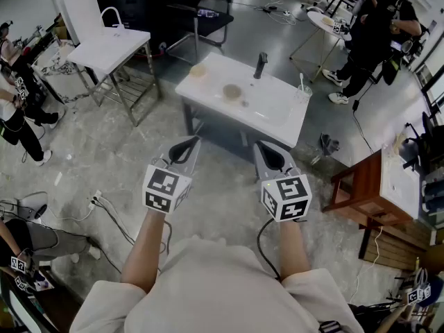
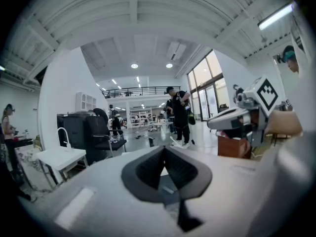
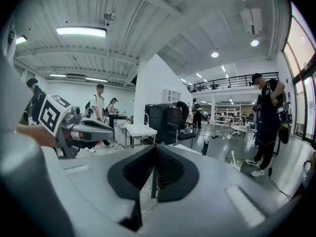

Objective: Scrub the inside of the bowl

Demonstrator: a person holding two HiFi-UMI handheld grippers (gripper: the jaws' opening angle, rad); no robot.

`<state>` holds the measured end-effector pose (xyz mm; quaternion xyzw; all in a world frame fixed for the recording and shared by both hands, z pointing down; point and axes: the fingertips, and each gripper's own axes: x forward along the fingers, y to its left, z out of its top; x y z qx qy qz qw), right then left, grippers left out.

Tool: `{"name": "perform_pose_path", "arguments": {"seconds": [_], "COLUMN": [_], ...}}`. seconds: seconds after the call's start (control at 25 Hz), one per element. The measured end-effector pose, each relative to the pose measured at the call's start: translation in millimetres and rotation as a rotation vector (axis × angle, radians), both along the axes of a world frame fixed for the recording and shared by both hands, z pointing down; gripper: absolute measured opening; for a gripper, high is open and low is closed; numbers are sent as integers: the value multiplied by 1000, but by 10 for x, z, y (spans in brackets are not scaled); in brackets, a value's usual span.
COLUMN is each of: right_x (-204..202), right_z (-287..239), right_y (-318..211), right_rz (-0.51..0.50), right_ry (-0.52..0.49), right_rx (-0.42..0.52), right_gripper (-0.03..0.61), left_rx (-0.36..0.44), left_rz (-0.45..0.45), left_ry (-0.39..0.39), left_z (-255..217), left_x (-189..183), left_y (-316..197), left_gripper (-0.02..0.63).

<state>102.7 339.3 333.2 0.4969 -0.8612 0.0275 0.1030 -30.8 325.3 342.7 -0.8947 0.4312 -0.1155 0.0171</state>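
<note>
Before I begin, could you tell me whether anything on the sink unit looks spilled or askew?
Nothing stands out: the tan bowl and tan dish sit flat on the sink unit, the cup stands upright, no spill shows. The left claw and right claw are shut and empty.

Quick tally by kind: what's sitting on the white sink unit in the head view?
black faucet: 1
tan bowl: 1
pale round item, too small to identify: 1
clear cup: 1
Total: 4
</note>
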Motion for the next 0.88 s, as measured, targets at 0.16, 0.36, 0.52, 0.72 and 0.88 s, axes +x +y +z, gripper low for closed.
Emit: {"name": "perform_pose_path", "arguments": {"seconds": [0.16,0.36,0.52,0.72,0.88], "right_x": [59,150,181,201,253], "right_z": [-42,-34,-67,-36,-2], "right_y": [-50,-99,-115,-142,-251], "right_rz": [-8,-57,-103,-159,-177], "right_ry": [-71,-98,-95,-100,-103], "right_rx": [-6,-33,-18,-18,-14], "right_gripper": [6,6,6,6,6], "left_rx": [6,3,0,-8,-13], "left_rz": [-10,-26,-54,-89,-94], "left_ry": [-4,-8,-12,-19,-26], "left_z": [-18,-15,-11,44,107], "left_x": [52,143,180,236,310], "left_y": [-56,-91,-87,-79,-204], "left_gripper": [2,2,2,2,2]}}
